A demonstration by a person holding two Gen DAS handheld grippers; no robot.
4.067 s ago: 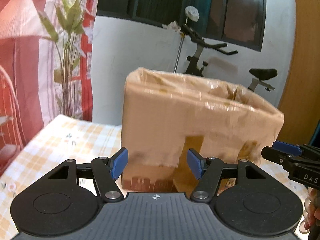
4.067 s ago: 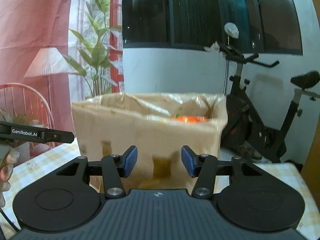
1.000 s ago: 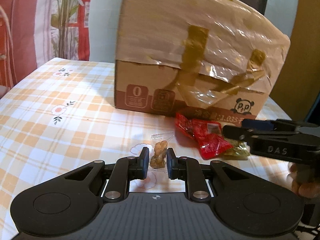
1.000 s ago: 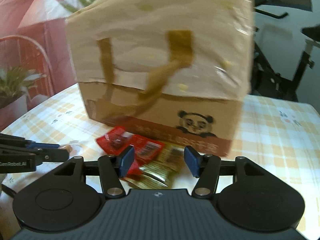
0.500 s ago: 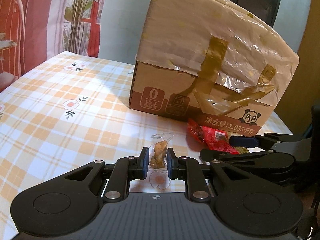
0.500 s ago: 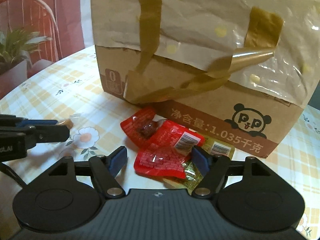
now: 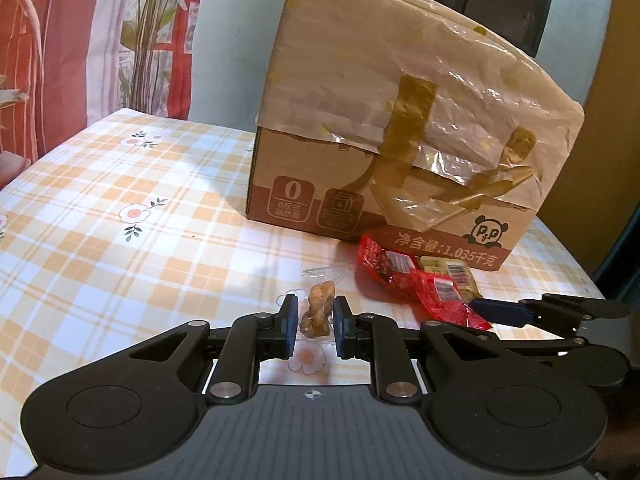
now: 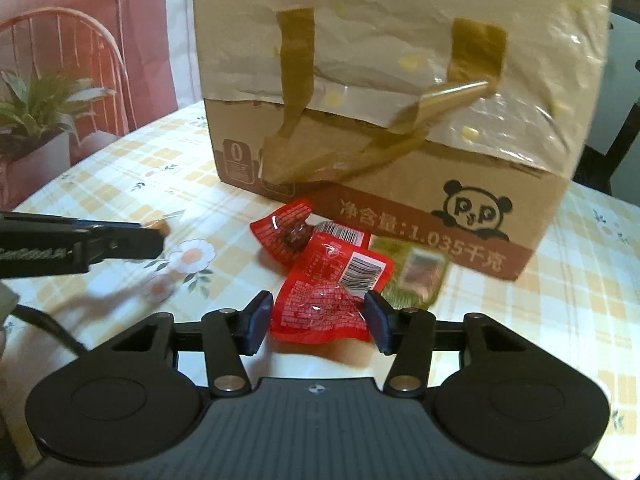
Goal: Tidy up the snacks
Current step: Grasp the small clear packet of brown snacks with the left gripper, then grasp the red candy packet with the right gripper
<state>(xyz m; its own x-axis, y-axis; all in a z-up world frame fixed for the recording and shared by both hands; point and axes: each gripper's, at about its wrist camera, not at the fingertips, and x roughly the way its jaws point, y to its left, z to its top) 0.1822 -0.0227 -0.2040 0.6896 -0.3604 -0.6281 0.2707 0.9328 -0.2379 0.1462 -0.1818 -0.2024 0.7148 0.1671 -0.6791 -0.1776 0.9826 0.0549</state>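
A: Quick status, pls. What are you holding w/ the left gripper point(image 7: 314, 326)?

B: You're clamping the clear-wrapped brown snack point(image 7: 318, 310) between its pads, jaws fully drawn in on it. It's sitting low over the checked tablecloth point(image 7: 120, 208), in front of the cardboard box point(image 7: 360, 152). It looks light and a bit lumpy; the wrapper is thin and prob slippery, so you're better off gripping the solid piece inside, not the loose film at the far end.

A: And the right gripper point(image 8: 316, 316)?

B: Its jaws are closing right now. The nearest red packet point(image 8: 320, 300) is lying between the fingers, but the pads aren't pressing on it yet as far as I can tell; the left pad looks a touch off its edge.

A: How's that packet going to behave?

B: It looks soft, glossy and crinkly, v. light. It's prob going to buckle rather than resist, and could slide out if you're pinching only the flat sealed rim. Aim across the puffy middle, near the barcode.

A: Anything else in the pile?

B: A second red packet point(image 8: 288, 232) is lying behind it, partly overlapped, and a gold-green packet point(image 8: 416, 272) is just beside it on the right, close to the box front. Both are touching or nearly touching yours, so they may drag along when you're lifting.

A: Box top?

B: Plastic liner taped over the sides; the opening isn't visible from here.
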